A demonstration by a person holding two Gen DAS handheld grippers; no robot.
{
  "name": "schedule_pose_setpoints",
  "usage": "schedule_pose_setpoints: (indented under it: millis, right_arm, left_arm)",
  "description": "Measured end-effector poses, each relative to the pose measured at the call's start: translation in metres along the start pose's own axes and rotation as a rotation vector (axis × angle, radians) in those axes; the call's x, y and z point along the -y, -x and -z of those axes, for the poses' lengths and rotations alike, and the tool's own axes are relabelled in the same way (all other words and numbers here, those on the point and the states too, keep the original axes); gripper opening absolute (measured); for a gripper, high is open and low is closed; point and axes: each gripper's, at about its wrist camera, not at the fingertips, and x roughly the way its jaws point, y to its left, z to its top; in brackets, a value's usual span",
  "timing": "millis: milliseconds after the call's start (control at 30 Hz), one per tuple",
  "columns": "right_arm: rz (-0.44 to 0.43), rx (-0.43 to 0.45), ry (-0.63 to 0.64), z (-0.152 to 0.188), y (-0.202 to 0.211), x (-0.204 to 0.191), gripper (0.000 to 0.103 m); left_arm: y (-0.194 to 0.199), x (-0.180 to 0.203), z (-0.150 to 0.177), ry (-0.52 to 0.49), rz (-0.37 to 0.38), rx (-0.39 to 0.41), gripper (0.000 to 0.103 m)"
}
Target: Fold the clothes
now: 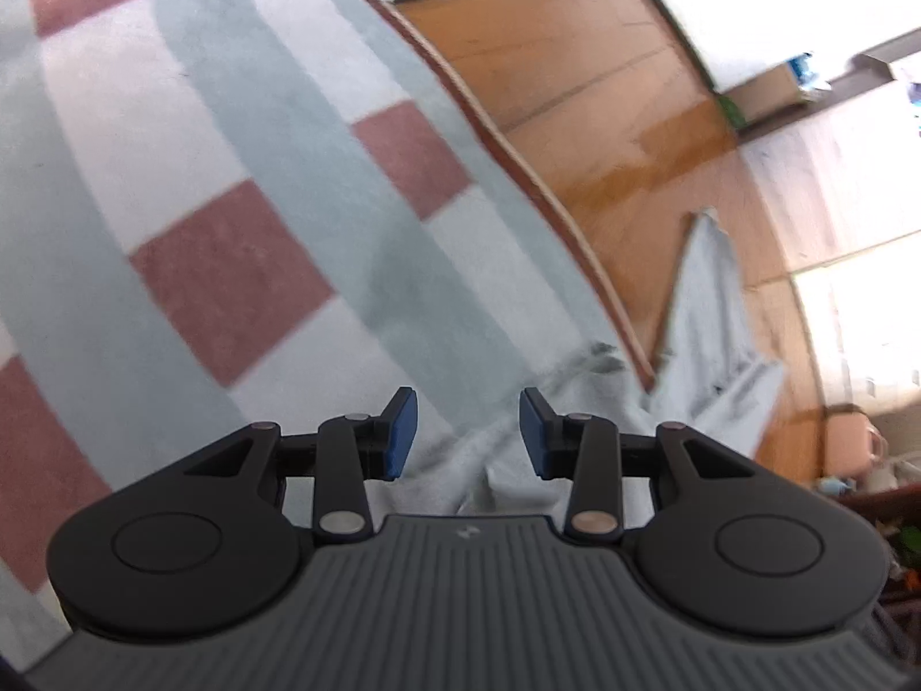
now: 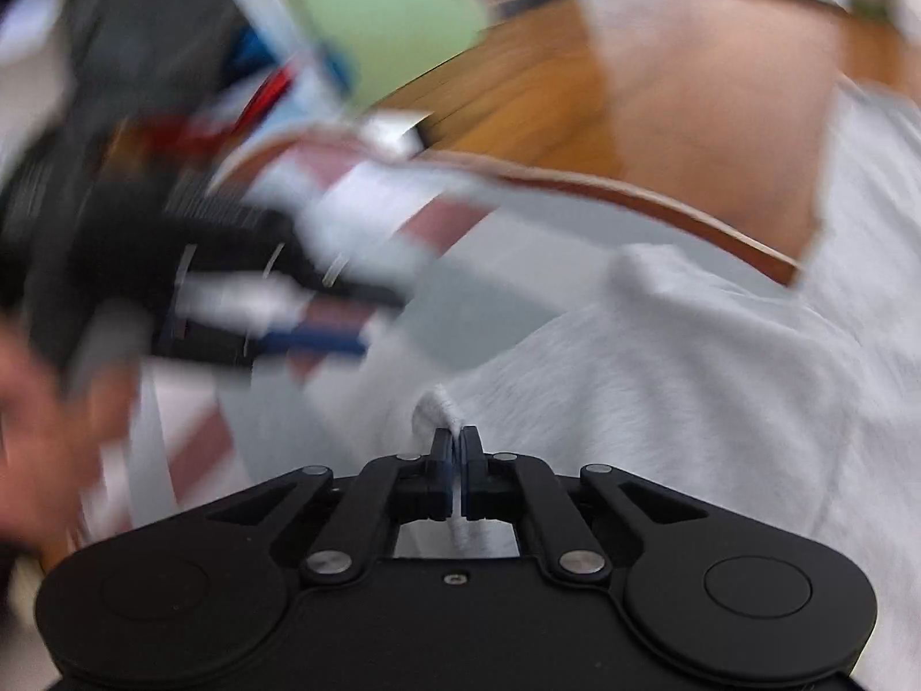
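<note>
Lying on checked rug w/ wood floor beyond: grey garment.

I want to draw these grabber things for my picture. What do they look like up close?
Both are black plastic. The left gripper has a grey ribbed body with a tiny pale mark, two round black lobes, silver rivets on its linkage arms, and blue pads on its fingers. The right gripper has a plain black body, the same lobes and silver rivets, plus a small screw in the middle.
</note>
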Motion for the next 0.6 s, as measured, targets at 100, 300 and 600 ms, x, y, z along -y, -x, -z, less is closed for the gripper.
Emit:
schedule_pose_setpoints:
  millis: [100, 300, 600]
  right_arm:
    - [-0.066, 0.055, -0.123, -0.005, 0.01, 0.008, 0.003]
    - [-0.118, 0.053, -0.141, -0.007, 0.009, -0.005, 0.004]
    - [-0.159, 0.035, -0.123, -0.008, -0.009, -0.024, 0.004]
  left_arm:
    - [-0.01, 0.002, 0.003, 0.025, 0.092, -0.06, 0.041]
    - [-0.015, 0.011, 0.007, 0.016, 0.14, -0.095, 0.047]
    - [-0.01, 0.025, 0.007, -0.165, -0.044, -0.044, 0.049]
